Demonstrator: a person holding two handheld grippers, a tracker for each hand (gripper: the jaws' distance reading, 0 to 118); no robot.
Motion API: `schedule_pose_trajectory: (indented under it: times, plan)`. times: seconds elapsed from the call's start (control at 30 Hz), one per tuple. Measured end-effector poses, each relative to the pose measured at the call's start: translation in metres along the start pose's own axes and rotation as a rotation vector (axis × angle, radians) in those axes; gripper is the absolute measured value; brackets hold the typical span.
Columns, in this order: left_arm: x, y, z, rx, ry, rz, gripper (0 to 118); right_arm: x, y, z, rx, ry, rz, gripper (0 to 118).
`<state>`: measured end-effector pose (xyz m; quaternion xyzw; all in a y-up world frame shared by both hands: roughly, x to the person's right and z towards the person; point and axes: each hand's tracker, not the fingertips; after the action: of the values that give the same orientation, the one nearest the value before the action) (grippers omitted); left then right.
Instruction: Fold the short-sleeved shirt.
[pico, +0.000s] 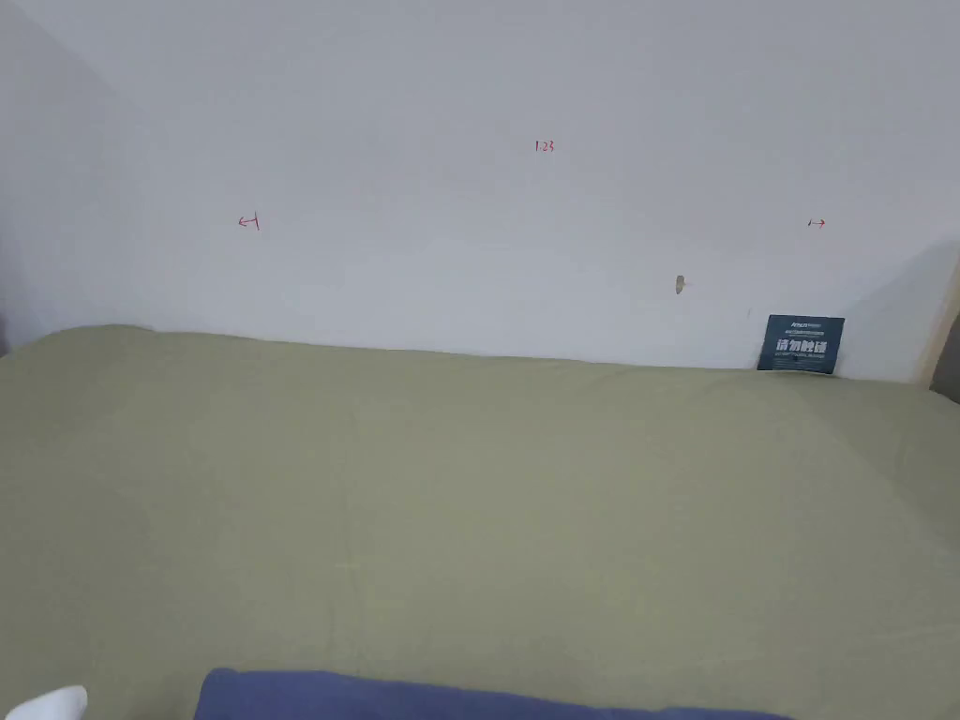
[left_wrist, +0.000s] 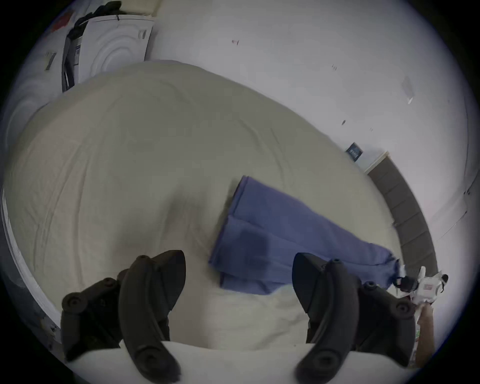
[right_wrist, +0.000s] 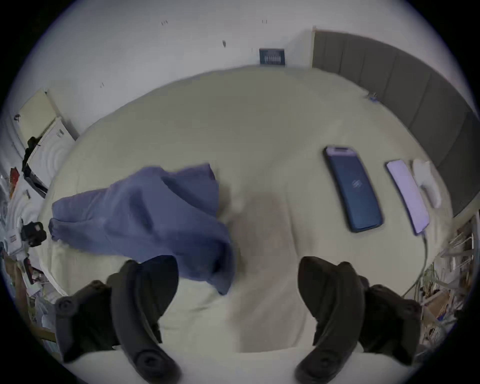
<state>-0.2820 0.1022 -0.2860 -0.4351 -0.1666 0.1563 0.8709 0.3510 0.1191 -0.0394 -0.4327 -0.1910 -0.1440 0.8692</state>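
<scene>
- You are working over a bed (right_wrist: 259, 124) with a pale green sheet; it is taking up most of the head view, its far edge running along a white wall (pico: 469, 187).
- The short-sleeved shirt (left_wrist: 285, 233), blue, is lying on the near part of the bed as a long, partly folded band. In the right gripper view its near end is looking rumpled and bunched; in the head view its top edge is just peeking in at the bottom of the frame.
- The left tool (left_wrist: 239, 280) is hovering over bare sheet just beside the shirt's near corner, jaws standing wide apart, nothing between them.
- The right tool (right_wrist: 237, 285) is hanging at the shirt's other end, jaws likewise spread and empty; one hanging corner of cloth is sitting just ahead of the gap, not gripped.
- Judgement: you are resetting between folds. For the next fold, be taking both corners of one short end, each tool pinching all layers, then be carrying them level to the opposite end. Smooth the bunched end first, or the crease may be setting crooked.
- Two phones are lying on the sheet well to the right of the shirt, a dark phone (right_wrist: 353, 189) and a lit phone (right_wrist: 406, 194) on a cable; keep the cloth from sweeping them.
- A small dark sign (pico: 800, 344) is leaning against the wall.
</scene>
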Motion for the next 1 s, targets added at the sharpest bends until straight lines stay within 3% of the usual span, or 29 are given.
schedule_pose_trajectory:
  times: [0.1,0.13,0.17,0.2,0.23,0.33,0.43,0.53,0.57,0.6,0.63,0.67,0.7,0.9,1.0]
  plan:
    - [0.024,0.0,0.022,0.103,0.068,-0.101,87,-0.024,0.006,0.02,0.051,-0.027,0.003,96]
    - [0.032,-0.001,0.026,0.117,0.05,-0.136,81,-0.034,0.009,0.023,0.056,-0.024,0.003,88]
    - [0.038,-0.002,0.028,0.119,0.029,-0.162,56,-0.047,0.011,0.027,0.061,-0.006,0.015,60]
    - [0.042,-0.003,0.027,0.114,0.026,-0.163,22,-0.056,0.013,0.029,0.066,0.029,0.041,29]
    - [0.046,-0.003,0.026,0.103,0.013,-0.172,1,-0.065,0.014,0.029,0.066,0.054,0.08,2]
    - [0.049,-0.001,0.018,0.076,0.075,-0.202,0,-0.091,0.011,0.022,0.093,0.024,0.147,0]
    - [0.04,0.009,0.009,0.018,0.133,-0.195,0,-0.104,0.005,0.015,0.087,0.043,0.147,0]
    - [0.011,0.032,-0.003,0.014,0.055,-0.119,0,-0.107,0.001,0.01,0.089,0.094,0.129,0]
    - [-0.002,0.043,-0.009,-0.015,-0.039,-0.083,6,-0.109,0.001,0.01,0.095,0.097,0.136,0]
    - [-0.013,0.052,-0.017,-0.046,-0.122,-0.049,23,-0.11,0.0,0.009,0.1,0.099,0.143,0]
    - [-0.024,0.062,-0.026,-0.098,-0.186,-0.023,61,-0.11,-0.001,0.008,0.105,0.1,0.155,0]
    - [-0.031,0.069,-0.034,-0.104,-0.184,-0.032,108,-0.111,-0.001,0.006,0.108,0.102,0.171,0]
    - [-0.036,0.071,-0.038,-0.086,-0.166,-0.039,118,-0.112,-0.002,0.005,0.111,0.099,0.192,0]
    - [-0.077,0.063,-0.086,-0.191,-0.409,0.201,118,-0.105,-0.001,-0.002,0.126,0.12,0.174,0]
    - [-0.063,0.056,-0.079,-0.217,-0.372,0.159,118,-0.106,0.001,-0.004,0.122,0.132,0.163,0]
